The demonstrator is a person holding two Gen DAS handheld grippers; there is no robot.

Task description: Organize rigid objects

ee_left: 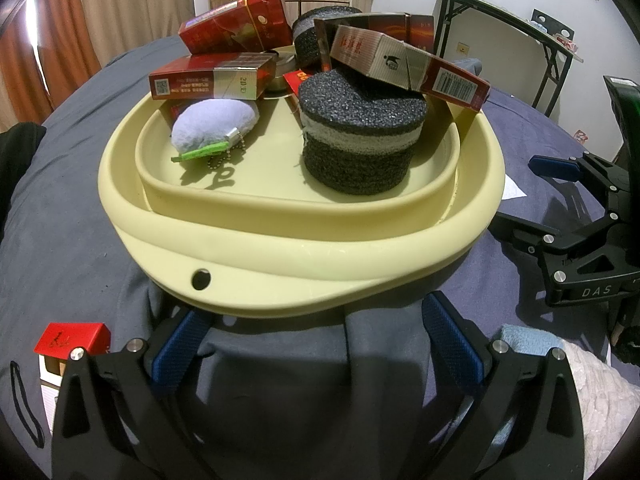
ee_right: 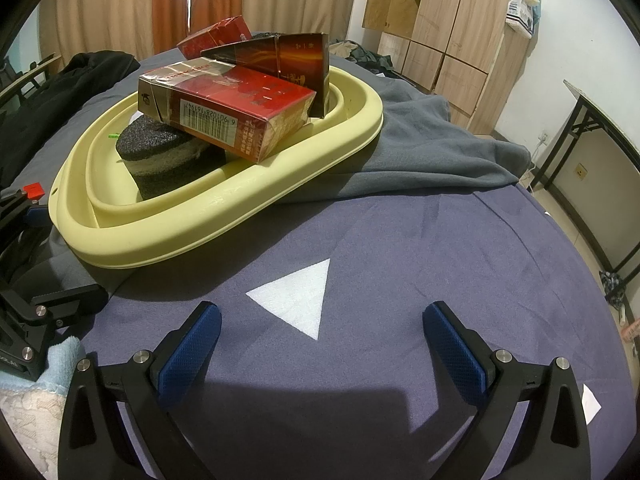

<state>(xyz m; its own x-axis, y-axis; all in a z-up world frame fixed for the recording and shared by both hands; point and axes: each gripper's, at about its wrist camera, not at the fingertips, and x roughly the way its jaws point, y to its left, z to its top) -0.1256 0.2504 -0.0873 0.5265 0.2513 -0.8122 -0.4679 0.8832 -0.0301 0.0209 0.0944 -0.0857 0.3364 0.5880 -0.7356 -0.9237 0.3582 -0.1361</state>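
Left claw [ee_left: 316,344] wide apart, blue pads holding nothing, low over the grey-blue cloth [ee_left: 72,216], tips just short of the pale yellow plastic basin [ee_left: 280,256]. Right claw [ee_right: 320,336] wide apart too, empty, over the dark blue cloth with a white triangle patch [ee_right: 298,300] between its tips.

In the basin: a round dark grey sponge with a pale band [ee_left: 360,144], a soft pale purple pouch on a bead chain [ee_left: 212,124], and several red cigarette boxes. One red and silver box with a barcode [ee_left: 408,64] tilted, resting on the sponge. One flat red box [ee_left: 208,76] above the pouch, another red box [ee_left: 236,24] on top of it. A second dark sponge [ee_left: 316,28] at the back.

Outside the basin, near the left claw: a small red and white box [ee_left: 68,344] and a black elastic band [ee_left: 24,404].

Brown and cream curtains [ee_right: 120,4] behind. Folding table with black legs [ee_left: 504,36] by the white wall.

Only in the right view: wooden wardrobe [ee_right: 452,20], a black garment [ee_right: 52,104], and a folded grey blanket [ee_right: 432,152] under the basin's edge. Only in the left view: the pouch and the band.
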